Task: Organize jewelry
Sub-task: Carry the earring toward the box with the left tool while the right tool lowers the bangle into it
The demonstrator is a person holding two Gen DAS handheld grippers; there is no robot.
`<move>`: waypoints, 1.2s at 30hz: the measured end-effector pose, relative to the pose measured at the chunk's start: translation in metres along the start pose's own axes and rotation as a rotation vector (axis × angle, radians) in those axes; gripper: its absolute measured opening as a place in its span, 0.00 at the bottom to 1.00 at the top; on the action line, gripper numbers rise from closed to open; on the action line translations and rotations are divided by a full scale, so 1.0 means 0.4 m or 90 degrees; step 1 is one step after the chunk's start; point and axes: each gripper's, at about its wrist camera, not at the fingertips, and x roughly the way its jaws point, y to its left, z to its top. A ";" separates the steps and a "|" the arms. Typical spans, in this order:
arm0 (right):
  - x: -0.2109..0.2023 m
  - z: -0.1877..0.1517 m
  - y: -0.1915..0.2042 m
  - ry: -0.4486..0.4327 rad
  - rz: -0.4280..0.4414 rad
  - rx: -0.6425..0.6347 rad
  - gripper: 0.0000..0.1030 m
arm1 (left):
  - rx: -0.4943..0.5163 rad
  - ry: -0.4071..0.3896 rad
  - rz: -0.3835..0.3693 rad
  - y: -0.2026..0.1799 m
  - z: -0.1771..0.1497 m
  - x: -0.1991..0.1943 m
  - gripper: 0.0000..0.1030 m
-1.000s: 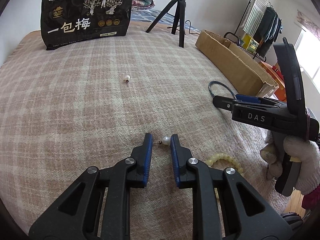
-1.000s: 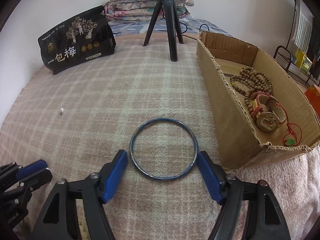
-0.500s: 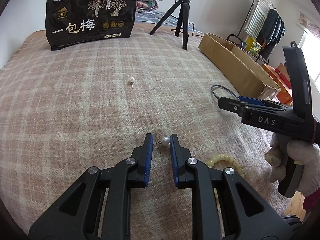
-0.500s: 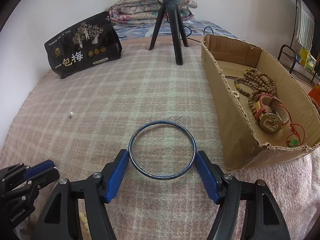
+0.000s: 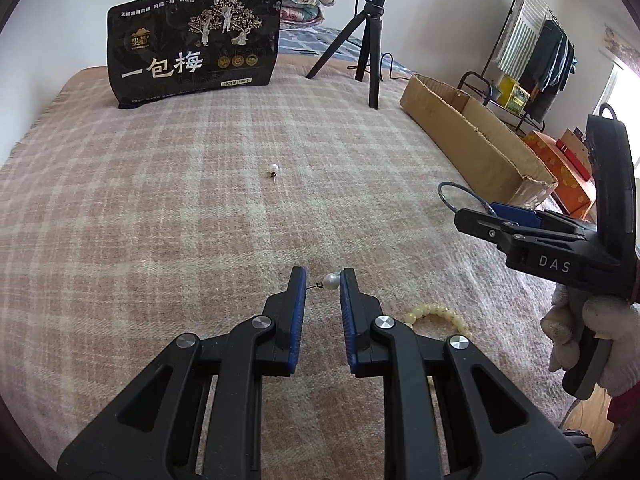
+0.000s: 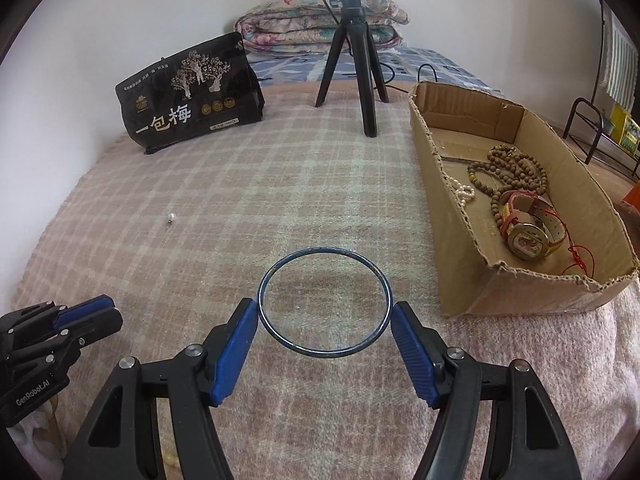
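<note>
My left gripper (image 5: 322, 280) is shut on a pearl earring (image 5: 330, 280), its post against the left finger and the pearl against the right. My right gripper (image 6: 323, 312) is shut on a thin blue bangle (image 6: 323, 302), held across its width above the blanket; it also shows in the left wrist view (image 5: 460, 200). A second pearl earring (image 5: 273, 168) lies on the plaid blanket further off, also in the right wrist view (image 6: 171, 217). A yellow bead bracelet (image 5: 436, 312) lies just right of my left gripper. The cardboard box (image 6: 456, 240) holds wooden beads (image 6: 516, 176), a watch (image 6: 528, 236) and pearls.
A black snack bag (image 5: 192, 48) stands at the far edge of the bed. A tripod (image 5: 370, 40) with a ring light stands beside the box. Folded quilts (image 6: 320, 24) lie behind. A clothes rack (image 5: 536, 48) stands off the bed to the right.
Both grippers have risen and tilted up a little with their items held. The bangle has lifted off the blanket in the right gripper.
</note>
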 end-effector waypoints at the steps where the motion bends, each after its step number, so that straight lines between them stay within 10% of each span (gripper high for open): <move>1: -0.007 0.000 -0.001 -0.002 0.002 0.000 0.69 | 0.000 -0.002 0.000 -0.002 0.002 -0.003 0.15; 36: -0.248 0.070 -0.271 -0.116 -0.038 0.044 0.69 | 0.078 -0.098 -0.056 -0.270 0.294 0.014 0.15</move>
